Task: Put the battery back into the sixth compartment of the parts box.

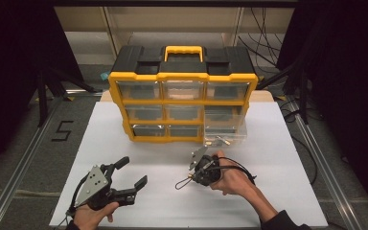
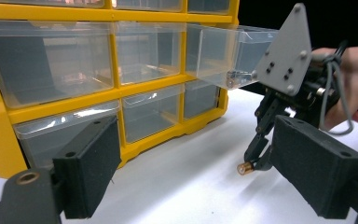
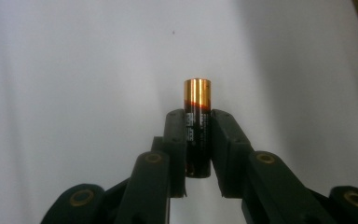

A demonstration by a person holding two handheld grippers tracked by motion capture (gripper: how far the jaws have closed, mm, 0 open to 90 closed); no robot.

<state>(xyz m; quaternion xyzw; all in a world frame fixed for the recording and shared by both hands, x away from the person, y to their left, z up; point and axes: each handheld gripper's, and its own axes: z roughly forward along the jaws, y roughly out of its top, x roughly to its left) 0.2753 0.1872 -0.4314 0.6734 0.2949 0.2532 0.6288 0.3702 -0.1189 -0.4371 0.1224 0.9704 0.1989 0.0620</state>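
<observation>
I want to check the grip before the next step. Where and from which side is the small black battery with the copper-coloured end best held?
Grip the small black battery with the copper-coloured end on its black middle, pads on opposite sides, coming from its black end along its length. The right gripper holds it so, copper end protruding past the fingertips. The round sides can roll, so centred pads matter.

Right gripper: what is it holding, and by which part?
The right gripper holds a battery, clamped around its black lower body; the copper end sticks out beyond the jaws.
</observation>
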